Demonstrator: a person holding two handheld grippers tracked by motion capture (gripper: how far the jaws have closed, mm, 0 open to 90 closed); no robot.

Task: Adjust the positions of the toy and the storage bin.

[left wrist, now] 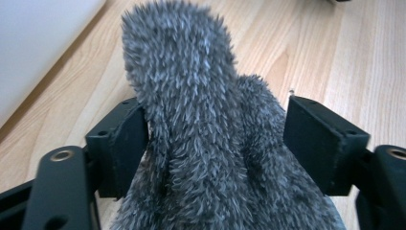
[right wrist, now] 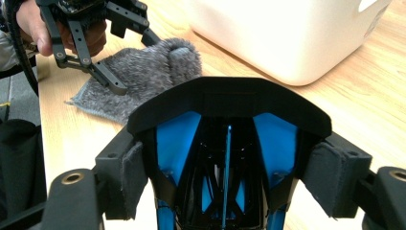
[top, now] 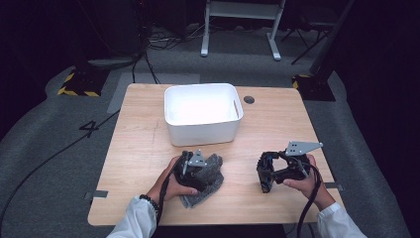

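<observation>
A grey fuzzy mitt [top: 212, 171] lies on the wooden table [top: 138, 148] in front of the white bin. My left gripper [top: 194, 171] reaches down over it; in the left gripper view the mitt [left wrist: 201, 120] stands bunched between the wide-spread jaws, and the pads [left wrist: 316, 143] do not squeeze it. My left gripper [right wrist: 129, 60] hangs over the mitt [right wrist: 153, 67] in the right gripper view too. To the right, my right gripper [top: 265, 173] is shut on a black and blue plastic object [right wrist: 230, 110], held between both pads [right wrist: 131, 179].
A white rectangular bin [top: 203, 131] with nothing visible inside stands at the table's back middle. A small dark round hole [top: 249, 99] sits in the tabletop to its right. Cables, stands and a yellow-black striped base [top: 79, 89] are on the floor beyond.
</observation>
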